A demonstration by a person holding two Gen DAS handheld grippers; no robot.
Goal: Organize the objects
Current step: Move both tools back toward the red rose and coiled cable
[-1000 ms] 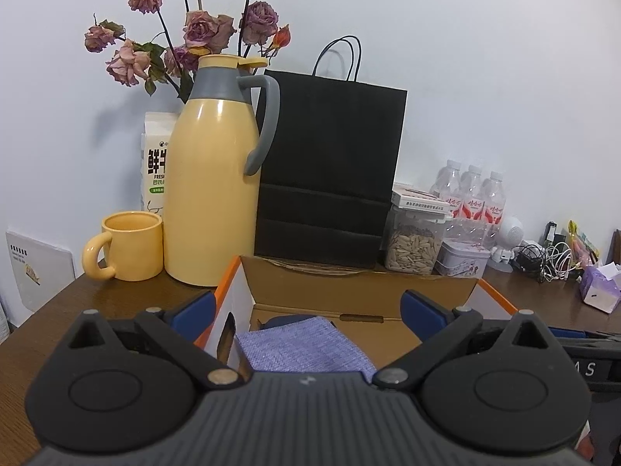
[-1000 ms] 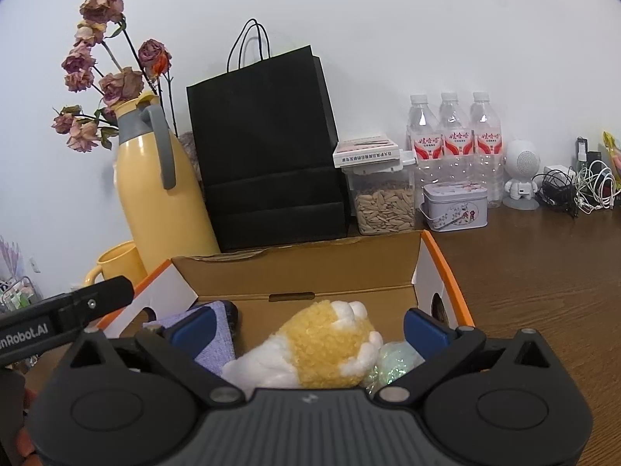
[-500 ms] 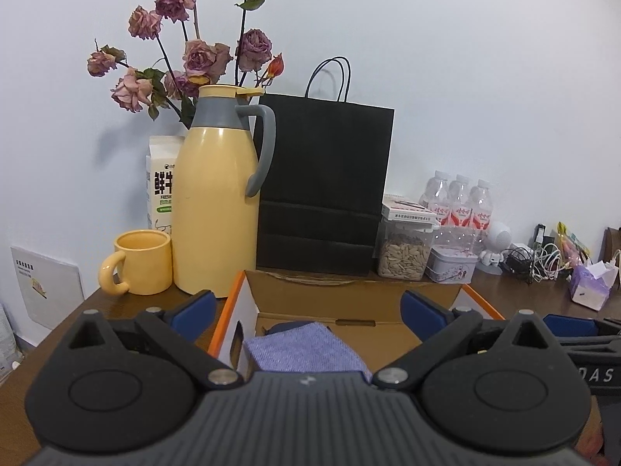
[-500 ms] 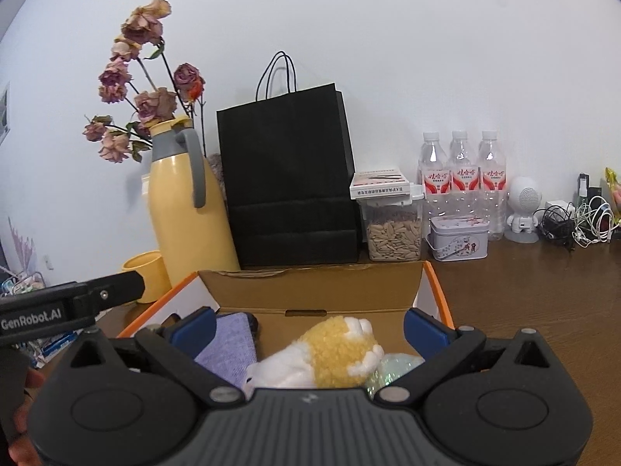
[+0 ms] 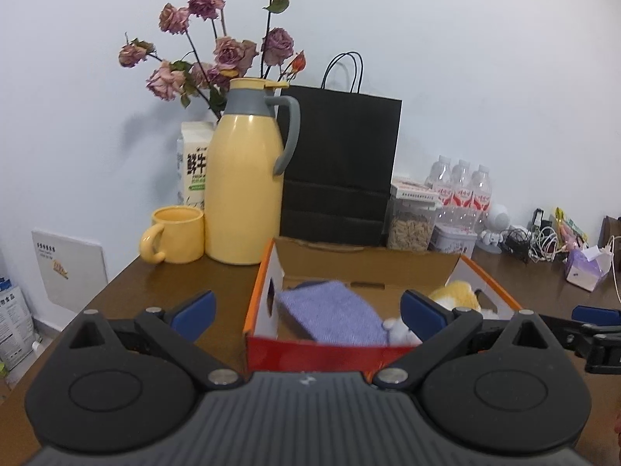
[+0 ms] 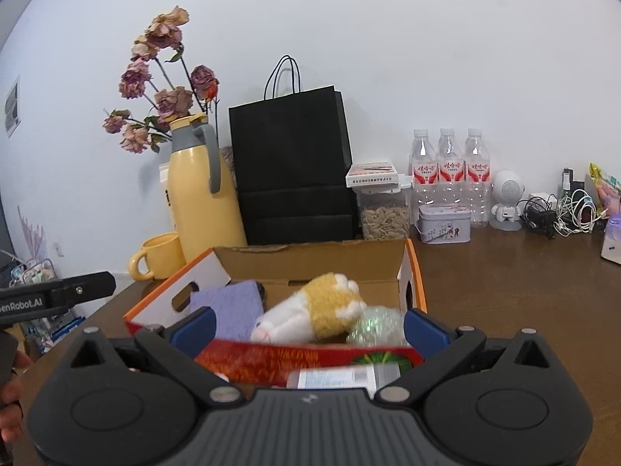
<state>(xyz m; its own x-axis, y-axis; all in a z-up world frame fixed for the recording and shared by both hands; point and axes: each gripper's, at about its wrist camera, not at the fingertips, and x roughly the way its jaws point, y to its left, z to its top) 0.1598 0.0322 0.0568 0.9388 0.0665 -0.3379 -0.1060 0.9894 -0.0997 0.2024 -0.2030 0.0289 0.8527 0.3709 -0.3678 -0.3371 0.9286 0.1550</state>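
An open cardboard box (image 6: 310, 260) with orange-edged side flaps sits on the brown wooden surface (image 6: 504, 291), in front of the black paper bag (image 6: 291, 163) and the yellow thermos jug (image 6: 202, 202). Inside it lie a folded lavender cloth (image 6: 229, 310) on the left, a white-and-yellow plush toy (image 6: 314, 306) in the middle, and a shiny, crinkly greenish bundle (image 6: 374, 324) touching the plush on its right.

Both grippers hover at the near side of the box, outside it. The left gripper (image 5: 306, 306) has its jaws spread wide and holds nothing; the right gripper (image 6: 308, 328) is likewise wide open and empty, its blue pads framing the plush and the bundle.

My judgement is that everything in the box is light and soft. The plush should squash under the pads, so a pinch across its thick yellow middle would hold better than one on the tapering white end. The cloth is limp and would unfold if lifted by one corner; taking the folded edge through all its layers seems safer. The bundle looks slick and yielding, so it may slip or crackle out of a shallow pinch. The box itself is stiff but thin-walled; the cut-out handle hole (image 6: 182, 297) in the left flap looks like the natural place to take hold.
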